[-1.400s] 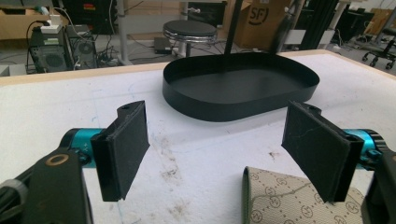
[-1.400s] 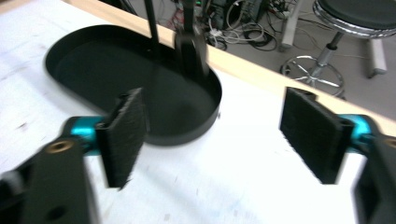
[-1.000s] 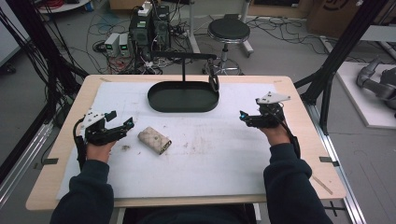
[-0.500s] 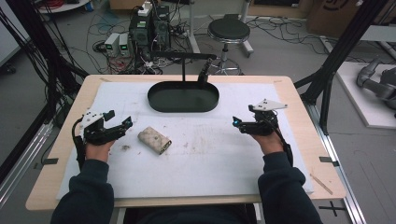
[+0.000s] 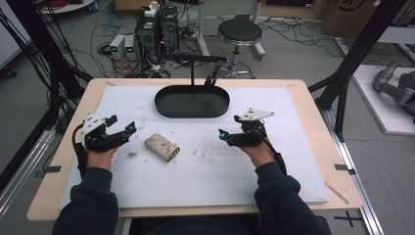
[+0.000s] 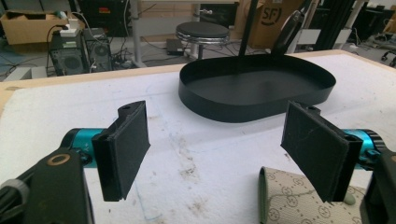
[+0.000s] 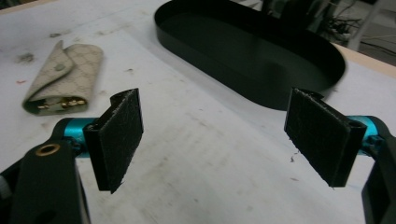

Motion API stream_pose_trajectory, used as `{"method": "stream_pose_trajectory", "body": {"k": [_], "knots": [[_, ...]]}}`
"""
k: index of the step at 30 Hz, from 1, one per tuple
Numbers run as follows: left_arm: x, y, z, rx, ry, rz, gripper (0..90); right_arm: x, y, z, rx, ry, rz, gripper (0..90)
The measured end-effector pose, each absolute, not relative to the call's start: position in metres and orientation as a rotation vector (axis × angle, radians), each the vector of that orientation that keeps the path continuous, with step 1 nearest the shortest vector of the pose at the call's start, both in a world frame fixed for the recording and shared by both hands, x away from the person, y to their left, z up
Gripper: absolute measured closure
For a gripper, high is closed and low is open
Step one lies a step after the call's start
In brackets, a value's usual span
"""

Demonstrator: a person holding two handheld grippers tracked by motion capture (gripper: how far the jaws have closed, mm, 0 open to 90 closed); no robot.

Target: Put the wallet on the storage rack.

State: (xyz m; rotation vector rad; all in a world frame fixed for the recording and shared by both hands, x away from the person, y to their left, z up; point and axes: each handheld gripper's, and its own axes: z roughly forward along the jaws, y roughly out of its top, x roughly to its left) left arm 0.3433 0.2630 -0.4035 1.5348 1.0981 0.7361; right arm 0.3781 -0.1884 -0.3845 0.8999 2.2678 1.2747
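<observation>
A beige patterned pouch (image 5: 162, 147) lies folded on the white mat, left of centre. My left gripper (image 5: 123, 129) rests open just left of it, apart from it; in the left gripper view the pouch (image 6: 299, 200) lies low by the right jaw, with my left gripper (image 6: 219, 149) open and nothing between its jaws. My right gripper (image 5: 228, 131) stands open to the pouch's right, a hand's width away. In the right gripper view the pouch (image 7: 65, 79) is at upper left, beyond my empty right gripper (image 7: 219, 135). A black oval tray (image 5: 192, 115) sits empty at the back centre.
The tray (image 6: 243, 109) (image 7: 210, 65) has a low wall. A black stand with a crossbar (image 5: 192, 58) rises behind it. The white mat (image 5: 210, 171) covers most of the wooden table. A stool (image 5: 240, 32) and computers stand on the floor beyond.
My right gripper has moved left and slightly toward the person, closer to the pouch. The left gripper and the pouch have stayed put.
</observation>
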Motion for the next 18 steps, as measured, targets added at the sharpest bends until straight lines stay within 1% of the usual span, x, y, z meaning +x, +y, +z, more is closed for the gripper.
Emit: {"method": "stream_pose_trajectory", "body": {"k": [4, 7, 8, 12, 17, 18], "knots": [[0.345, 0.264, -0.404, 1.536, 1.101, 0.74, 22.9, 0.379, -0.172, -0.386, 0.876, 2.296, 1.287, 20.0], [0.346, 0.264, -0.404, 1.537, 1.1, 0.742, 22.9, 0.381, -0.151, -0.39, 0.839, 2.343, 1.297, 20.0], [0.346, 0.264, -0.404, 1.542, 1.097, 0.742, 22.9, 0.381, -0.151, -0.39, 0.839, 2.343, 1.297, 20.0], [0.346, 0.264, -0.404, 1.541, 1.1, 0.741, 22.9, 0.382, -0.118, -0.399, 0.8, 2.41, 1.297, 20.0], [0.346, 0.264, -0.404, 1.547, 1.098, 0.74, 22.9, 0.383, -0.087, -0.411, 0.757, 2.491, 1.305, 20.1], [0.346, 0.264, -0.404, 1.547, 1.099, 0.739, 22.9, 0.383, -0.087, -0.411, 0.757, 2.491, 1.305, 20.1]]}}
